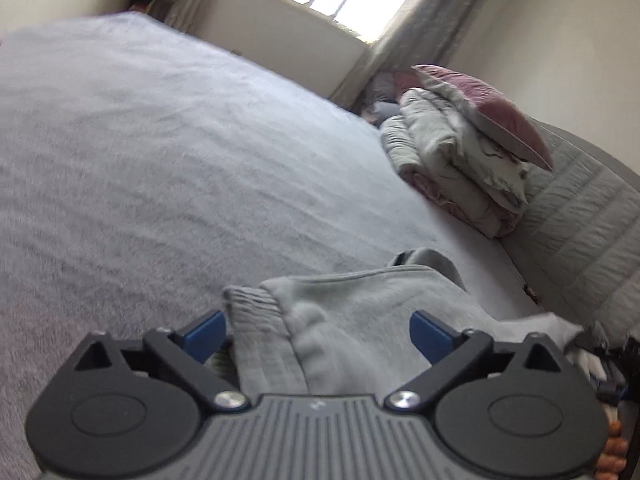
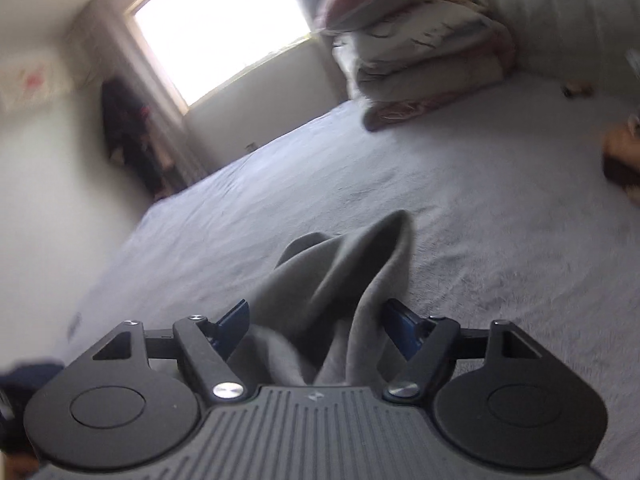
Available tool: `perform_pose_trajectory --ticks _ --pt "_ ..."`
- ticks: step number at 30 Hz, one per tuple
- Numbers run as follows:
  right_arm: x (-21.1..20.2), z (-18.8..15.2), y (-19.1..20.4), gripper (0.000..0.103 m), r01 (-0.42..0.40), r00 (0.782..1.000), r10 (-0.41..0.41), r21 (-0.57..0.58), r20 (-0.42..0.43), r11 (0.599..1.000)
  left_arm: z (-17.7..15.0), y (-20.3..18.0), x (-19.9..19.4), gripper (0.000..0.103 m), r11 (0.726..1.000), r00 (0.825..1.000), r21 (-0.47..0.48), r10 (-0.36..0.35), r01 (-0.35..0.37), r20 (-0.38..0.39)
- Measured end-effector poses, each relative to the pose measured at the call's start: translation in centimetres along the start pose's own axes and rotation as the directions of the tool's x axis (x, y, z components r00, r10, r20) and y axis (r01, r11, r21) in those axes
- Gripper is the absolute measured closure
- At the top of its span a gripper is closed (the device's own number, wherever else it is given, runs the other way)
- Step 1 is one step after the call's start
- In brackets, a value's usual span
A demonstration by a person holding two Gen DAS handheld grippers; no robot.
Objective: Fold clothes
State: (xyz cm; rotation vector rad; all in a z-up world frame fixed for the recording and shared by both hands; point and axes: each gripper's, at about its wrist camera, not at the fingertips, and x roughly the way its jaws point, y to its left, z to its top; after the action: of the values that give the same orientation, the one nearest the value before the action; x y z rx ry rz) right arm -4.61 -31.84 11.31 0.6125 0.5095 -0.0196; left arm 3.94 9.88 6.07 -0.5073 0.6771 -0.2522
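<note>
A grey sweatshirt-like garment [image 1: 352,320] lies crumpled on the bed at the near edge, its ribbed cuff [image 1: 252,304] toward the left. My left gripper [image 1: 320,330] stands wide open around it; the blue pads [image 1: 208,330] sit either side of the cloth without pressing it. In the right wrist view, a raised fold of the same grey garment [image 2: 344,264] stands between the fingers of my right gripper [image 2: 316,320]. That gripper is open too, and its blue pads [image 2: 400,320] are close beside the cloth but not clamped on it.
The pale grey bedspread [image 1: 160,160] [image 2: 500,208] stretches ahead. A pile of folded bedding [image 1: 452,152] [image 2: 420,52] topped by a pink pillow [image 1: 492,108] sits at the far corner by the quilted headboard [image 1: 580,220]. A bright window [image 2: 216,24] is beyond.
</note>
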Motion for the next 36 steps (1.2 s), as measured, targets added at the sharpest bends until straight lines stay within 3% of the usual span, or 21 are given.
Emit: perform_pose_trajectory --ticks 2,5,9,14,15,16,18,20,22,26,30,33,36 --pt "0.2 0.5 -1.8 0.026 0.06 0.998 -0.061 0.084 0.011 0.995 0.2 1.0 1.1 0.004 0.998 0.999 -0.049 0.031 -0.032 -0.022" --pt "1.8 1.1 -3.9 0.025 0.172 0.985 -0.17 0.127 -0.029 0.977 -0.3 1.3 4.0 0.004 0.996 0.99 -0.019 0.084 -0.086 -0.114" --pt "5.8 0.8 -5.0 0.025 0.184 0.972 -0.162 0.127 -0.169 0.975 -1.4 0.4 6.0 0.003 0.992 0.982 0.058 0.123 -0.115 -0.146" --pt "7.9 0.9 -3.7 0.027 0.144 0.971 -0.129 0.065 -0.202 0.987 -1.9 -1.7 7.7 0.004 0.969 0.984 0.229 0.122 -0.089 -0.133" --pt "8.1 0.9 -3.1 0.029 0.131 0.97 -0.124 0.021 -0.21 0.991 -2.0 -1.8 7.9 0.007 0.963 0.984 0.254 0.122 -0.086 -0.128" --pt "8.5 0.8 -2.7 0.032 0.123 0.967 -0.124 -0.021 -0.221 0.992 -2.0 -1.9 7.9 0.019 0.958 0.985 0.273 0.126 -0.09 -0.118" --pt "9.0 0.5 -2.2 0.056 0.112 0.962 -0.125 -0.067 -0.244 0.992 -1.8 -1.7 7.7 0.033 0.96 0.987 0.266 0.114 -0.081 -0.111" --pt "9.3 0.2 -2.1 0.067 0.11 0.96 -0.127 -0.079 -0.251 0.991 -0.9 -1.3 7.1 0.054 0.974 0.989 0.216 0.091 -0.064 -0.116" --pt "9.3 0.5 -1.7 0.076 0.109 0.967 -0.129 -0.104 -0.22 0.989 -0.1 -1.0 6.5 0.063 0.985 0.99 0.167 0.07 -0.049 -0.122" --pt "7.2 1.5 -0.1 0.086 0.083 0.993 -0.096 -0.163 -0.075 0.983 0.9 -1.3 5.3 0.066 0.993 0.996 0.12 0.03 -0.02 -0.087" --pt "4.5 2.0 2.4 0.09 0.065 0.995 -0.042 -0.283 0.085 0.957 2.2 -3.2 1.9 0.067 0.981 0.996 0.186 -0.063 0.049 0.069" --pt "2.1 1.8 4.2 0.093 0.066 0.978 0.022 -0.407 0.21 0.911 3.2 -3.9 -1.6 0.067 0.966 0.968 0.226 -0.169 0.126 0.183" --pt "-0.7 1.1 5.7 0.093 0.066 0.939 0.125 -0.523 0.321 0.85 3.9 -3.8 -4.7 0.067 0.947 0.932 0.27 -0.247 0.174 0.266"
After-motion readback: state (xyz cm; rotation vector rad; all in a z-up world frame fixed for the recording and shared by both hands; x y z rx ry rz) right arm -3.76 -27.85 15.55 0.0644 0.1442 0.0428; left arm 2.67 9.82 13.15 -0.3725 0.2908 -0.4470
